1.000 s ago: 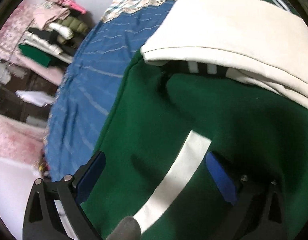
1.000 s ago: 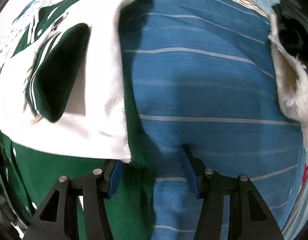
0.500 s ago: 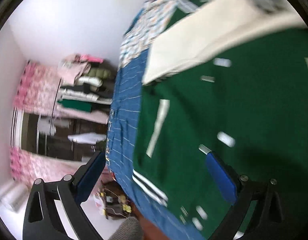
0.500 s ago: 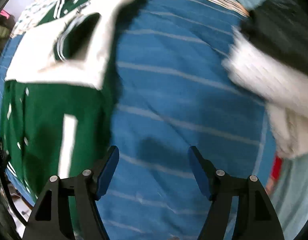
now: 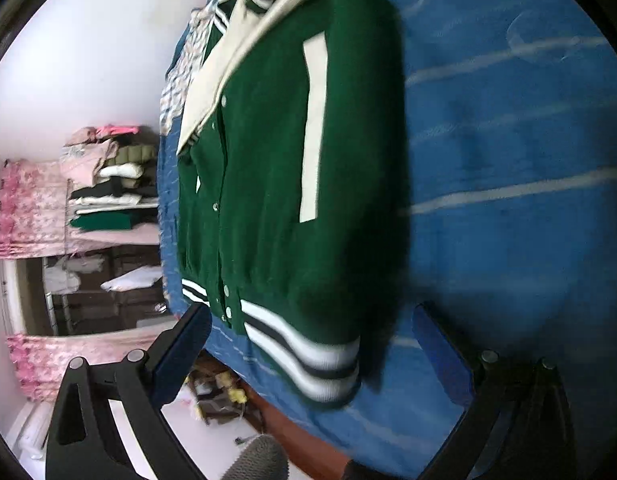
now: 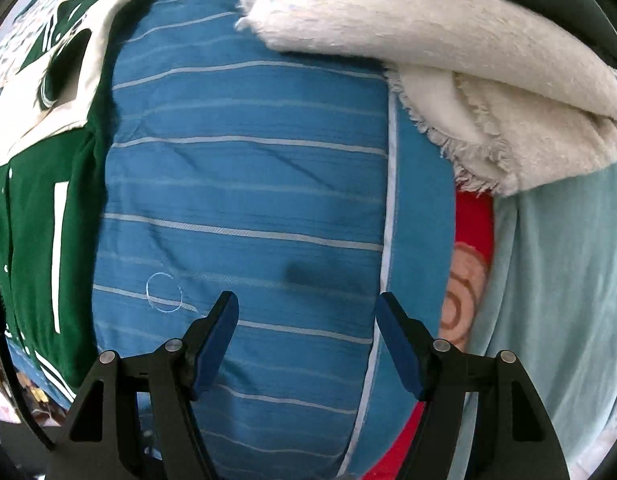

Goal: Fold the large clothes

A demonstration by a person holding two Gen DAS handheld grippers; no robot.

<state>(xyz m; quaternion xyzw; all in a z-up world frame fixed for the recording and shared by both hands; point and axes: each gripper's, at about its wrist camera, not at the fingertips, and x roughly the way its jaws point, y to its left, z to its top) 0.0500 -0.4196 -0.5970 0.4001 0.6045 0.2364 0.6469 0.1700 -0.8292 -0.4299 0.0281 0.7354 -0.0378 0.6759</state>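
I see the green jacket (image 5: 276, 184) folded on the blue striped bedspread (image 5: 508, 160), its collar cut off by the frame. Left gripper (image 5: 308, 344) wide, empty. Right gripper (image 6: 306, 340), jaws just opened, nothing between; the fleecy white fabric (image 6: 448, 52) is partly cropped.

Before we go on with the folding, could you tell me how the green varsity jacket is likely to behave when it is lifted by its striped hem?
The green jacket will probably sag and unfold: its body looks like soft, thick knit. The ribbed striped hem looks bulky, so it likely gives a firm hold. The cream sleeve lies loose on top and may slide off.
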